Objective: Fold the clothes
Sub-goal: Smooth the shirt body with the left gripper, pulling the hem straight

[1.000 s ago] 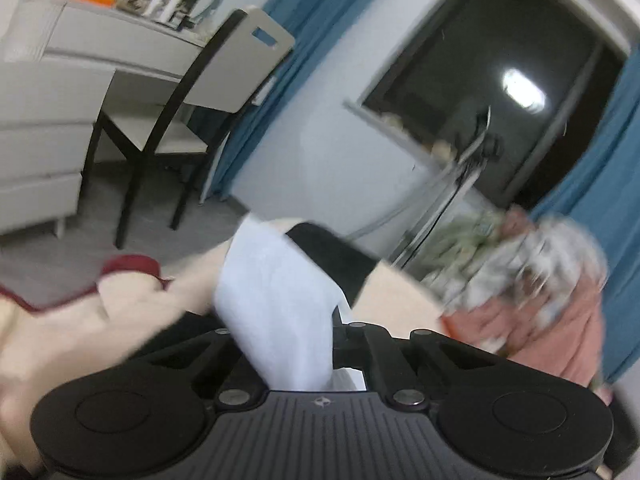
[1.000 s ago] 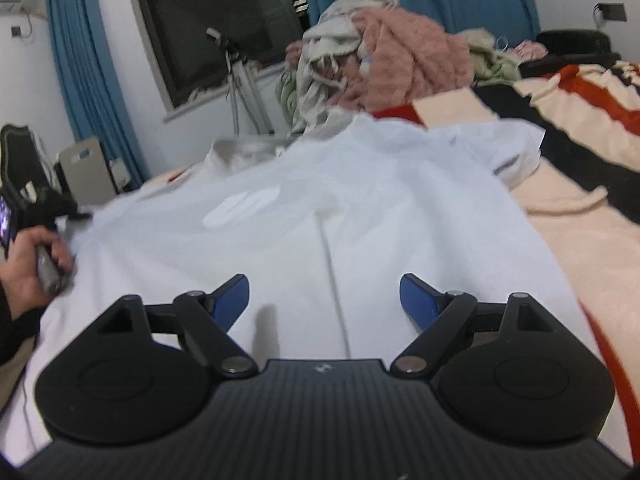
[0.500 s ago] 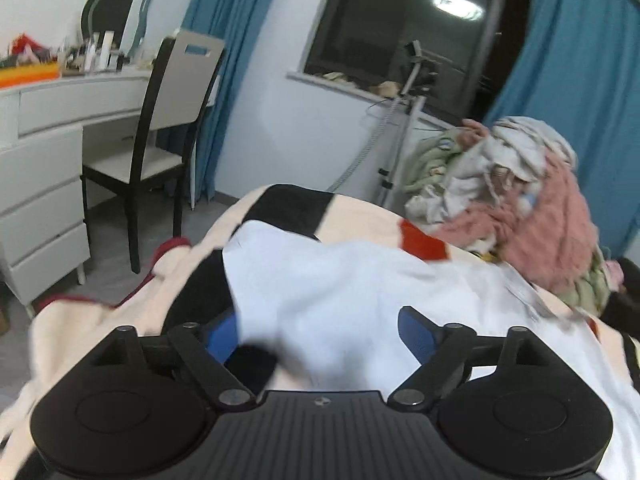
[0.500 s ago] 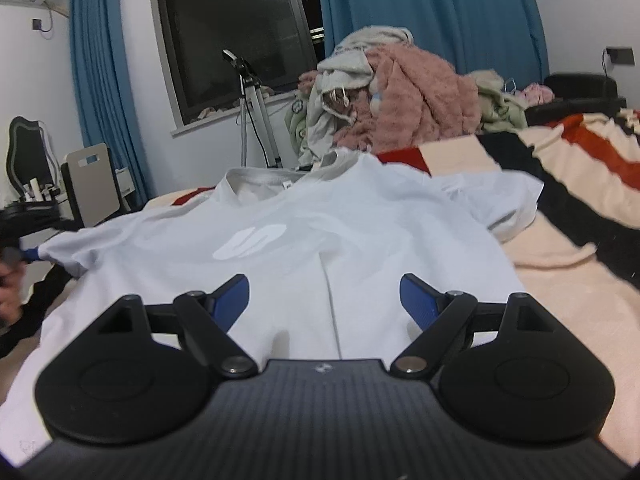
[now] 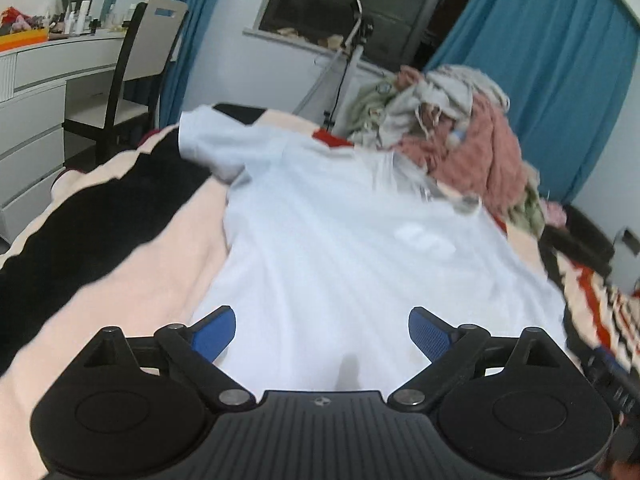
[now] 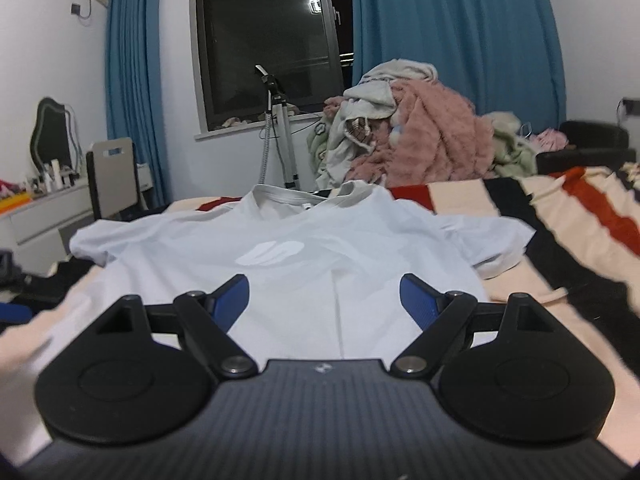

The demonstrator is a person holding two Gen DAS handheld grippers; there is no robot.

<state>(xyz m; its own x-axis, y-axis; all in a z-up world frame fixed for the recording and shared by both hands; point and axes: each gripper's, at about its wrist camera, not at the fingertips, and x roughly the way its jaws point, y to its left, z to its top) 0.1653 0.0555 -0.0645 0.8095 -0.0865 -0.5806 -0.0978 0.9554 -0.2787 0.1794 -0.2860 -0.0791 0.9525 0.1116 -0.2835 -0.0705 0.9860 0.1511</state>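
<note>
Lying flat on the blanket (image 6: 580,256), white T-shirt (image 6: 320,264); both tongs (image 5: 322,330) (image 6: 325,298) spread, empty.

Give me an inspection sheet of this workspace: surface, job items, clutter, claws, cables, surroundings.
Surface: bed under a striped blanket, cream, black and red.
Job's things: white T-shirt spread flat, front up, collar at the far end, both sleeves out, not yet folded.
Clutter: heap of clothes at the far end of the bed.
Claws: left claw open over the shirt's hem, holding nothing; right claw open, holding nothing.
Cables: one hangs down the tripod.
Surroundings: dark window, blue curtains, chair, white dresser.
</note>
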